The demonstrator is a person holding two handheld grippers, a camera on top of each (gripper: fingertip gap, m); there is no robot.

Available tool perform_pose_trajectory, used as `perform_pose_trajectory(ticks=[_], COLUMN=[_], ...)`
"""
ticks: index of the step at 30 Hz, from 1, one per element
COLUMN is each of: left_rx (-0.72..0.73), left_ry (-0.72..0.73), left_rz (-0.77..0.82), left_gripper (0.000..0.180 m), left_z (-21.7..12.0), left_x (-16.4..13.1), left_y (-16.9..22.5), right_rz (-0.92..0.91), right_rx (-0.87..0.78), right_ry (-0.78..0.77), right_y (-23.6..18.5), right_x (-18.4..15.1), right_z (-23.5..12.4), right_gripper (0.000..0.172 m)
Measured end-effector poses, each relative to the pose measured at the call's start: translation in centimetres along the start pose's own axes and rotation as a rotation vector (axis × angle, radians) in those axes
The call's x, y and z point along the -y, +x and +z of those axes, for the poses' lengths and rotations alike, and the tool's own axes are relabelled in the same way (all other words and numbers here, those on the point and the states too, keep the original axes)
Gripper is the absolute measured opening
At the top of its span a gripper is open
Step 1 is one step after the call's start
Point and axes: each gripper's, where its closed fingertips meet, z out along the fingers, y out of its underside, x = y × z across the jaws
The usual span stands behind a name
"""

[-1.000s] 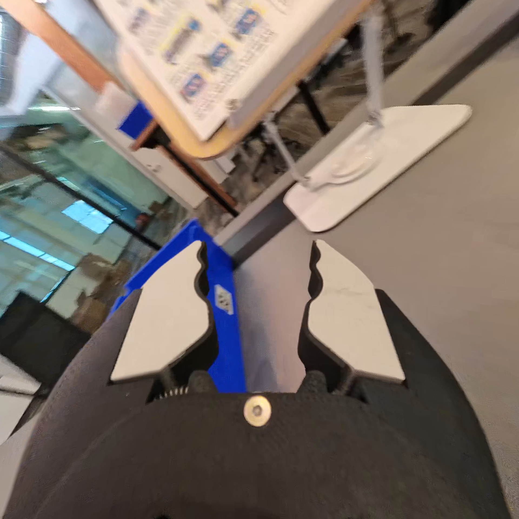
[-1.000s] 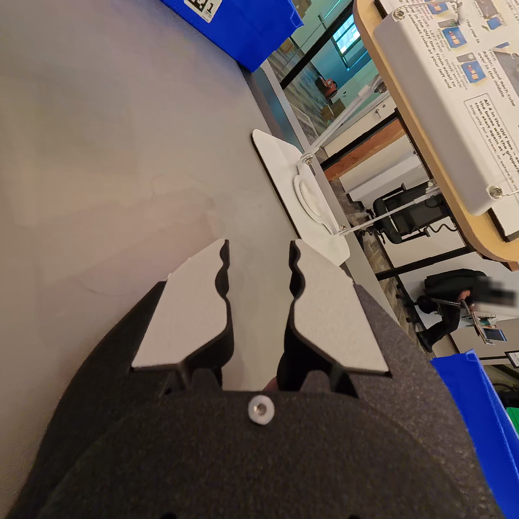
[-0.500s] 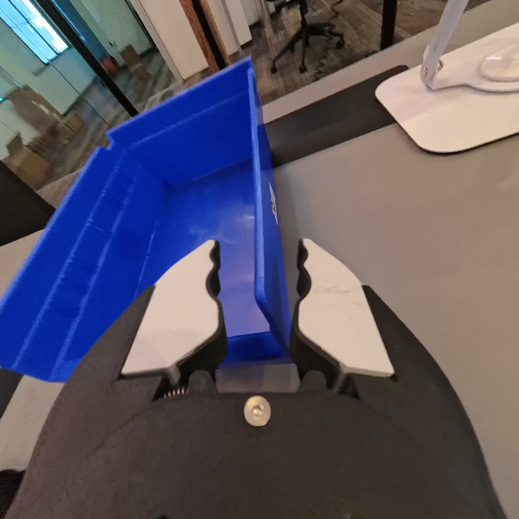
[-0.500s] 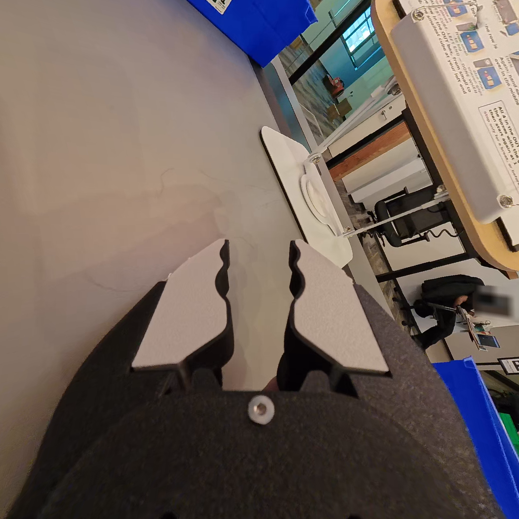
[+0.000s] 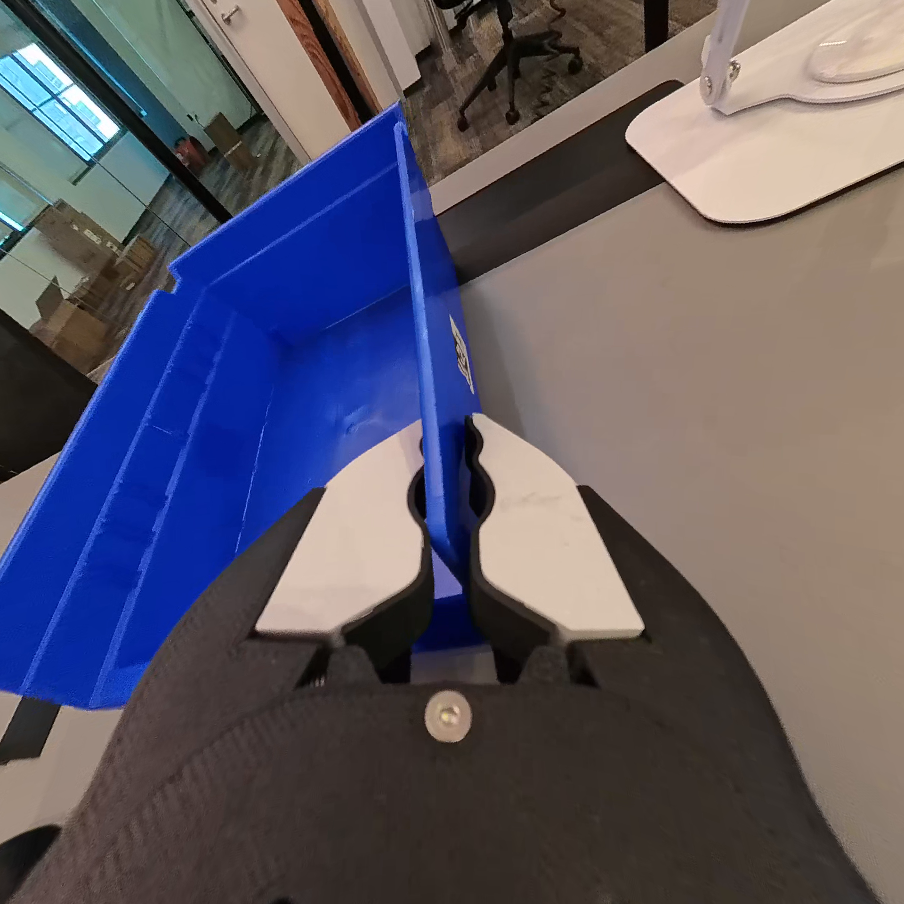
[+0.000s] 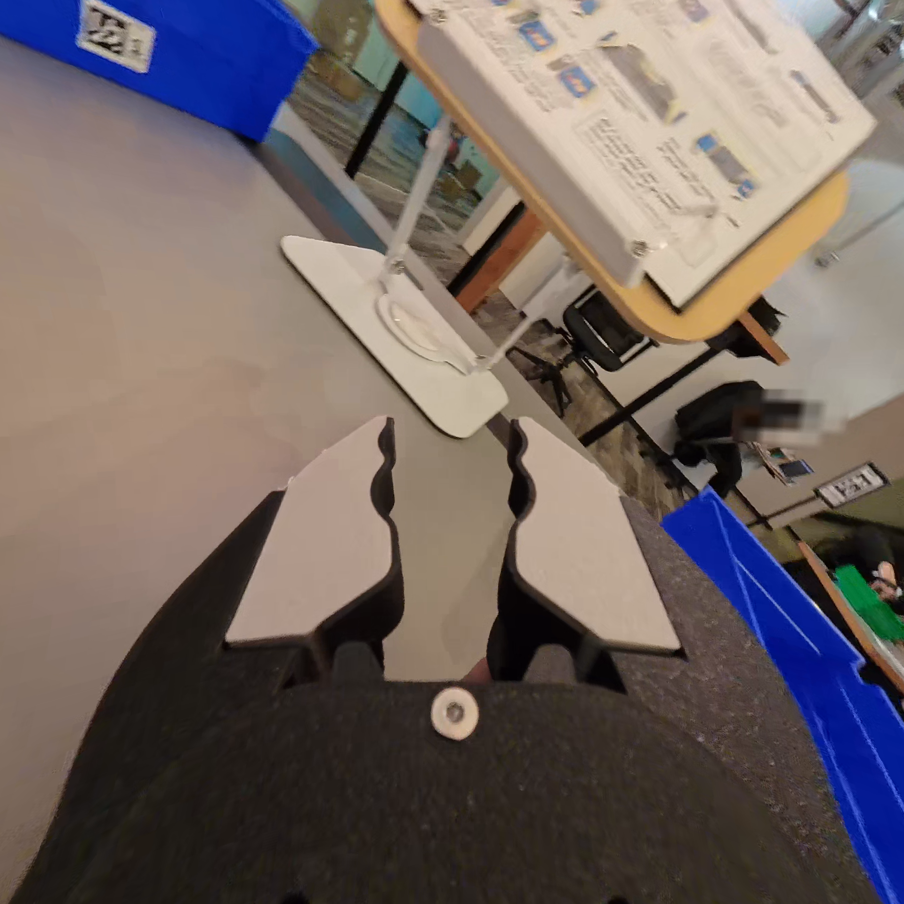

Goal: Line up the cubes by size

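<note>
L tongs (image 5: 446, 430) clamped on the right side wall of the blue bin (image 5: 244, 391), one pad each side, pressing the wall. Bin sits at the left edge of the grey table (image 5: 685, 391), nothing in the visible part of it. R tongs (image 6: 450, 430) open, nothing between, over bare table. No cubes in either view, can't tell where they are. White stand base (image 6: 416, 352) near far table edge.
</note>
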Motion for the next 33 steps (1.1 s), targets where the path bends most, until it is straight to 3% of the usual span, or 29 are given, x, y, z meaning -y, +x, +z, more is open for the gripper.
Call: perform_pose_trajectory(ticks=[4, 10, 33], left_rx=[0.009, 0.01, 0.001], left_ry=[-0.006, -0.003, 0.018], left_rz=[-0.002, 0.001, -0.008], left_gripper=[0.009, 0.009, 0.009], left_z=[-1.2, -2.5, -2.6], left_x=[-0.2, -0.3, -0.1], left_y=[0.7, 1.6, 2.0], right_rz=[0.134, 0.135, 0.11], right_rx=[-0.018, -0.016, 0.014], right_ry=[-0.069, -0.219, -0.26], right_y=[1.2, 0.8, 0.4], right_x=[-1.9, -4.5, -5.4], right_z=[-1.2, -1.4, -1.0], right_gripper=[0.045, 0.049, 0.052])
